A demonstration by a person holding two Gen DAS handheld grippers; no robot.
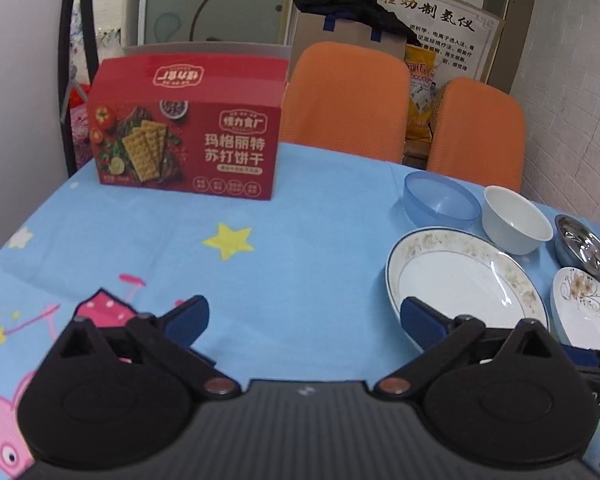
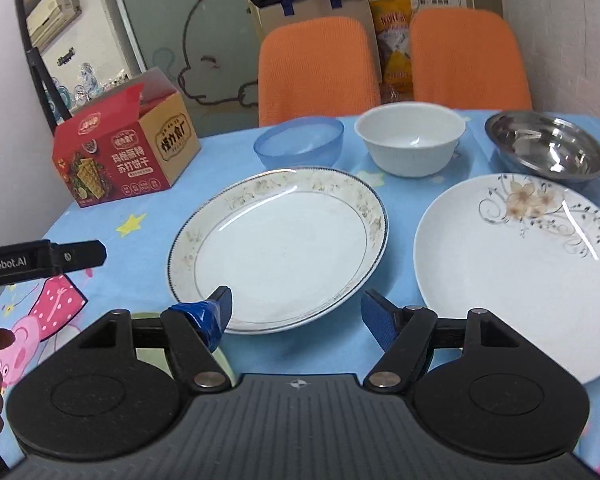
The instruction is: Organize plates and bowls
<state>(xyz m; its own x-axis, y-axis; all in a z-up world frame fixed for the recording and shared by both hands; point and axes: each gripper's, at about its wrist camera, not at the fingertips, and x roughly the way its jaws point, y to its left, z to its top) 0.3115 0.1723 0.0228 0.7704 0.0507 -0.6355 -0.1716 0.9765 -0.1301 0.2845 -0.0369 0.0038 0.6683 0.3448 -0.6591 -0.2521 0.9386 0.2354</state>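
Observation:
A gold-rimmed plate point(image 2: 280, 248) lies on the blue tablecloth, with a flower-painted white plate point(image 2: 512, 272) to its right. Behind them stand a blue plastic bowl point(image 2: 300, 142), a white bowl point(image 2: 410, 138) and a steel bowl point(image 2: 548, 146). My right gripper point(image 2: 296, 316) is open and empty, just above the near edge of the gold-rimmed plate. My left gripper point(image 1: 304, 320) is open and empty over bare cloth, left of the gold-rimmed plate point(image 1: 460, 276). The left wrist view also shows the blue bowl point(image 1: 442, 200), white bowl point(image 1: 514, 220), steel bowl point(image 1: 584, 248) and flower plate point(image 1: 588, 308).
A red cracker box point(image 1: 188, 132) stands at the table's far left, with its lid open in the right wrist view point(image 2: 120, 148). Two orange chairs point(image 2: 320, 68) stand behind the table. The left gripper's body point(image 2: 40, 262) shows at the left edge of the right wrist view.

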